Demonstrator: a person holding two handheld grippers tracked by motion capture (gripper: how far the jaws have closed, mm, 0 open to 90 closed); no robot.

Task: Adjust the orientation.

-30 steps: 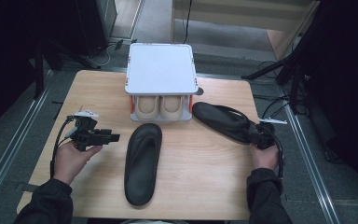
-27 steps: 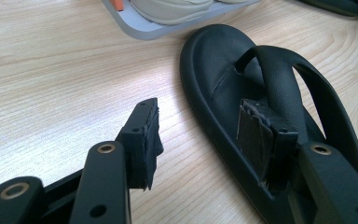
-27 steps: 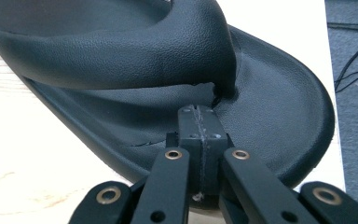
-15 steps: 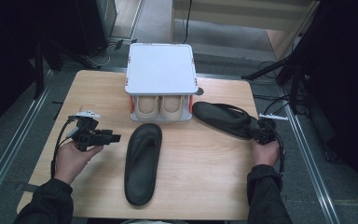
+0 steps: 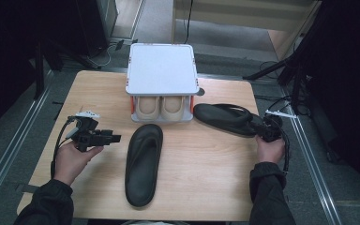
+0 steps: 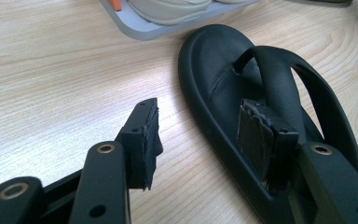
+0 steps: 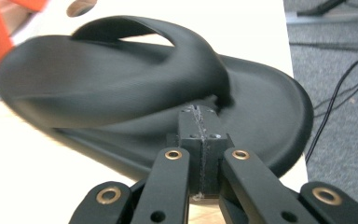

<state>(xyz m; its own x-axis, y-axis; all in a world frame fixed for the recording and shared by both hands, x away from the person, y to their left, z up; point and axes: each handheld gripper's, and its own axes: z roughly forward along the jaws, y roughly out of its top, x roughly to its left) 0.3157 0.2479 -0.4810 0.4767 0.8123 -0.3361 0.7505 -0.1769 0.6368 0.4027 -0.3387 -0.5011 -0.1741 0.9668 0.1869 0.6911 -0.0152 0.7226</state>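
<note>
Behind right tongs point(image 7: 200, 122), sandal point(image 7: 135, 88) strap blurred.

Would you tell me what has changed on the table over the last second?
The right gripper, jaws shut at the toe end of the right-hand sandal, has slid slightly toward the table's right edge; the sandal looks dragged a little with it, though whether it is pinched is unclear. The left gripper, open, the middle sandal and the shoe rack stayed put.
</note>
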